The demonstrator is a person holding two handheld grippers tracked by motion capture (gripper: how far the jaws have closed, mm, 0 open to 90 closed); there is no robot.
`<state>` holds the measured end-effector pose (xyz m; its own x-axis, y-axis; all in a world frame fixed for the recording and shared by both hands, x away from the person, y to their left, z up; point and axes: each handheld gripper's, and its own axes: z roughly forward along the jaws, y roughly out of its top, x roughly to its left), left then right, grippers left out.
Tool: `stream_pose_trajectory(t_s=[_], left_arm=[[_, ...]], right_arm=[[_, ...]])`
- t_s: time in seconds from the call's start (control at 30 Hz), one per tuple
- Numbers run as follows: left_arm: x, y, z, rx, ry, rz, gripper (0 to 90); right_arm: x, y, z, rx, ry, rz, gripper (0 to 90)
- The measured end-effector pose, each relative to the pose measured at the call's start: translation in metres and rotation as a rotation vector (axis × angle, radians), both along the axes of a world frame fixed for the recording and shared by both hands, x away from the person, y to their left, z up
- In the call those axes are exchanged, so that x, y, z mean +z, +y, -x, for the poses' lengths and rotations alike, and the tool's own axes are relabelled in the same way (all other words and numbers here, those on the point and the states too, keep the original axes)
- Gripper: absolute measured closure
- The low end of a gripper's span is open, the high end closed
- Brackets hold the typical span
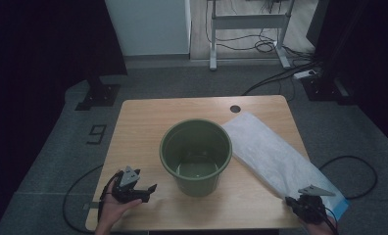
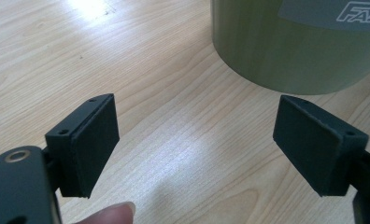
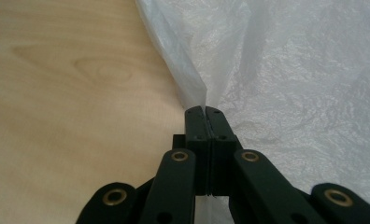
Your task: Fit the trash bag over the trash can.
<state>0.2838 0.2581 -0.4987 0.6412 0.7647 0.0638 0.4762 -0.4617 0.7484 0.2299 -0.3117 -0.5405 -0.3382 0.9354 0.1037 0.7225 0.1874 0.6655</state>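
Near the worktop's (image 1: 148, 117) front right corner, the right gripper (image 3: 205, 111) has its jaws pinched tight on the edge of the bag (image 1: 275, 154), whose front end overhangs the edge, partly hidden by the hand. Left gripper (image 1: 144, 190) rests front left, jaws wide apart, empty, near the bucket (image 1: 196, 156), cut off in its own view.

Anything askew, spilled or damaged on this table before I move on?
Nothing spilled or broken. The white crinkled plastic bag lies diagonally, its near corner overhanging the wooden table, pinched up into a peak by the right gripper. The round green plastic bucket stands upright; the left gripper is open.
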Motion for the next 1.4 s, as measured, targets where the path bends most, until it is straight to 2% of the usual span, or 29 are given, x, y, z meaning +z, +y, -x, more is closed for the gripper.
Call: stream_pose_trajectory(t_s=[0.03, 0.13, 0.2, 0.23, 0.3, 0.4, 0.53, 0.6, 0.73, 0.83, 0.9, 0.93, 0.97, 1.1, 1.2, 1.3, 1.4], left_arm=[[0.0, 0.001, 0.0, -0.001, -0.001, -0.002, 14.4], [0.001, 0.003, 0.0, 0.005, -0.001, 0.006, 14.4], [0.001, 0.003, -0.001, 0.004, -0.002, 0.012, 14.4], [0.001, 0.003, -0.001, 0.003, -0.001, 0.012, 14.4], [0.001, 0.003, -0.002, 0.0, 0.001, 0.015, 14.6], [0.001, 0.002, -0.002, -0.003, 0.001, 0.015, 14.6], [0.002, -0.001, -0.002, -0.013, -0.001, 0.011, 14.6], [0.002, -0.001, -0.002, -0.014, -0.001, 0.015, 14.6], [0.002, -0.001, -0.002, -0.03, 0.005, 0.05, 14.7], [0.001, -0.003, -0.003, -0.034, 0.007, 0.042, 14.7], [0.0, -0.002, -0.003, -0.033, 0.009, 0.042, 14.7], [0.0, -0.002, -0.003, -0.033, 0.009, 0.042, 14.7], [-0.001, -0.001, -0.003, -0.027, 0.011, 0.043, 14.7], [-0.001, 0.001, -0.003, -0.023, 0.013, 0.045, 14.8], [-0.001, 0.0, -0.004, -0.024, 0.016, 0.046, 14.8], [-0.002, -0.002, -0.003, -0.029, 0.02, 0.04, 14.8], [-0.002, -0.002, -0.003, -0.03, 0.02, 0.038, 14.8]], right_arm=[[0.0, -0.002, 0.003, 0.012, 0.001, -0.001, 87.4], [0.001, -0.004, 0.008, 0.058, 0.009, -0.007, 75.2], [0.004, 0.0, 0.009, 0.092, -0.017, -0.008, 65.5], [0.007, 0.004, 0.008, 0.1, -0.033, -0.025, 56.5], [0.014, 0.014, 0.006, 0.107, -0.089, -0.05, 44.4], [0.021, 0.034, -0.006, 0.13, -0.105, -0.039, 31.3], [0.024, 0.059, -0.031, 0.109, -0.108, -0.026, 23.3], [0.025, 0.069, -0.045, 0.096, -0.114, -0.029, 22.6], [0.025, 0.087, -0.072, 0.08, -0.125, -0.018, 23.1], [0.019, 0.097, -0.092, 0.062, -0.112, 0.004, 27.3], [0.014, 0.101, -0.101, 0.036, -0.111, 0.051, 31.2], [0.014, 0.101, -0.101, 0.036, -0.111, 0.051, 31.2], [0.006, 0.1, -0.106, -0.022, -0.09, 0.075, 36.0], [-0.004, 0.09, -0.106, -0.095, -0.075, 0.078, 47.6], [-0.005, 0.08, -0.1, -0.125, -0.099, 0.075, 64.2], [-0.005, 0.073, -0.093, -0.122, -0.097, 0.066, 80.6], [-0.004, 0.066, -0.08, -0.093, -0.089, 0.089, 86.5]])
